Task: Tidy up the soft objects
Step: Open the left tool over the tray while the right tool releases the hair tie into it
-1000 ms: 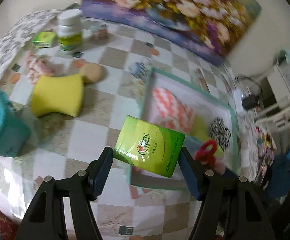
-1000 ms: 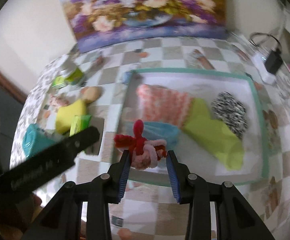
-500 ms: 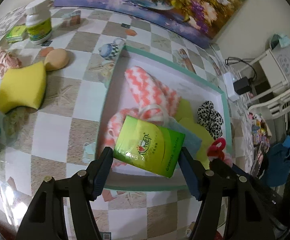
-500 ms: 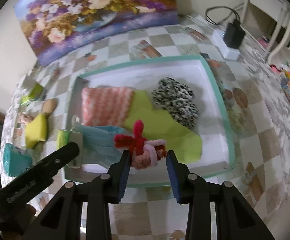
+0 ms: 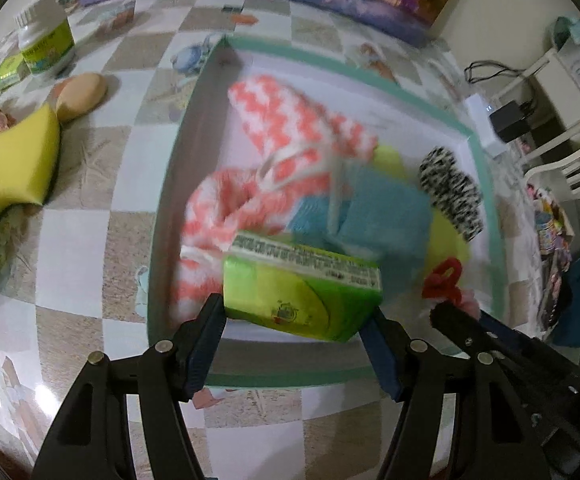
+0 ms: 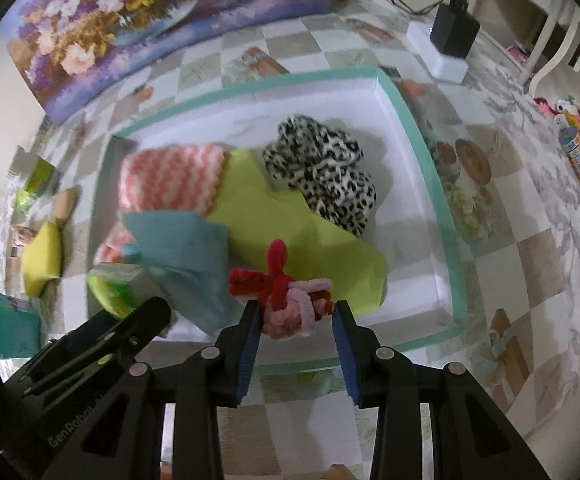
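Tissue pack [image 5: 301, 296]: green, soft-wrapped, clamped crosswise between the blue pads of the left tongs [image 5: 295, 322]; its long axis runs from pad to pad, the right end a little lower in the left wrist view; the printed edge strip faces away from the camera, the logo face towards it.
Tissue pack, place: over the near left corner of the tray [image 5: 485, 184], above the pink zigzag cloth [image 5: 290, 120]; whether it touches the cloth cannot be told.
Left tongs: jaws stand fairly wide, both pads pressed on the pack's ends.
Yarn bundle [image 6: 290, 304]: pink loops tied with a red fuzzy bow, held between the pads of the right tongs [image 6: 294, 322]; the bow's loop points away from the camera, into the tray.
Right tongs: jaws narrow, closed on the bundle, over the tray's near wall.
Tray contents: pink zigzag cloth, blue cloth [image 6: 186, 256], lime-green cloth [image 6: 290, 220], leopard-print piece [image 6: 325, 168].
Worktop [image 5: 90, 248]: checked cover; a yellow sponge [image 5: 14, 168], a tan puff [image 5: 84, 90] and a green-labelled bottle [image 5: 44, 38] lie left of the tray.
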A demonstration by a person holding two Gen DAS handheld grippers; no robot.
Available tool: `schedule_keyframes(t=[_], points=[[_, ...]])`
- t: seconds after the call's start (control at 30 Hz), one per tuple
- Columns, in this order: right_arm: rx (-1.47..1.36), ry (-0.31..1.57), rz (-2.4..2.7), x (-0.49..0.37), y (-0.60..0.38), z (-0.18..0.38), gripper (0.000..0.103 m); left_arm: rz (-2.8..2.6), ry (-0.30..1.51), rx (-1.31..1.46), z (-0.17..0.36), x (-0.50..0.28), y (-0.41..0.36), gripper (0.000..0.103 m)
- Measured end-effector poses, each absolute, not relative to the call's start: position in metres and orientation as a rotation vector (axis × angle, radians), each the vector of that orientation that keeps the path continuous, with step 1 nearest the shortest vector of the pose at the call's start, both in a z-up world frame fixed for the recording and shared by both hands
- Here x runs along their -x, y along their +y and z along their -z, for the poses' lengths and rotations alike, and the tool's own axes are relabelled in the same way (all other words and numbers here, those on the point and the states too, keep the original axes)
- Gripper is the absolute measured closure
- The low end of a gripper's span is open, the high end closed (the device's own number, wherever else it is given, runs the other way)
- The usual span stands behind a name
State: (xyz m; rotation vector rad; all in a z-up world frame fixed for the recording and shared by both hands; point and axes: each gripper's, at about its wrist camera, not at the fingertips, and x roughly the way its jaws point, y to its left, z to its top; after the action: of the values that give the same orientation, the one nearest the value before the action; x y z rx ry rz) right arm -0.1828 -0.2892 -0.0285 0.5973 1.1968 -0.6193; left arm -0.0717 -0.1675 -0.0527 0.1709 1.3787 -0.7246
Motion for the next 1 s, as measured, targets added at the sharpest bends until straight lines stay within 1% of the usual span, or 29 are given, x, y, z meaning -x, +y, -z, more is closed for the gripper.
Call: schedule_keyframes(t=[0.27, 0.33, 0.4, 0.47, 0.57, 0.67, 0.87, 1.0], points=[[-0.621, 1.246, 0.634, 0.187, -0.292, 0.043, 0.062, 0.719, 1.361, -0.219, 0.055, 0.077, -0.177, 0.035], [-0.616, 1.254, 0.652, 0.187, -0.293, 0.043, 0.056, 0.718, 1.370, -0.210, 0.055, 0.076, -0.177, 0.035], [-0.608, 1.261, 0.676, 0.187, -0.295, 0.041, 0.046, 0.717, 1.380, -0.198, 0.055, 0.075, -0.178, 0.035], [-0.603, 1.251, 0.695, 0.189, -0.297, 0.037, 0.042, 0.726, 1.380, -0.187, 0.052, 0.074, -0.176, 0.034], [-0.595, 1.220, 0.704, 0.190, -0.301, 0.026, 0.042, 0.747, 1.364, -0.174, 0.042, 0.075, -0.171, 0.032], [-0.578, 1.175, 0.724, 0.192, -0.303, 0.010, 0.042, 0.771, 1.349, -0.146, 0.033, 0.075, -0.169, 0.025], [-0.573, 1.061, 0.740, 0.200, -0.301, -0.022, 0.042, 0.805, 1.317, -0.107, 0.014, 0.077, -0.161, 0.016], [-0.585, 1.013, 0.741, 0.204, -0.303, -0.033, 0.042, 0.783, 1.291, -0.105, 0.001, 0.078, -0.155, 0.016]])
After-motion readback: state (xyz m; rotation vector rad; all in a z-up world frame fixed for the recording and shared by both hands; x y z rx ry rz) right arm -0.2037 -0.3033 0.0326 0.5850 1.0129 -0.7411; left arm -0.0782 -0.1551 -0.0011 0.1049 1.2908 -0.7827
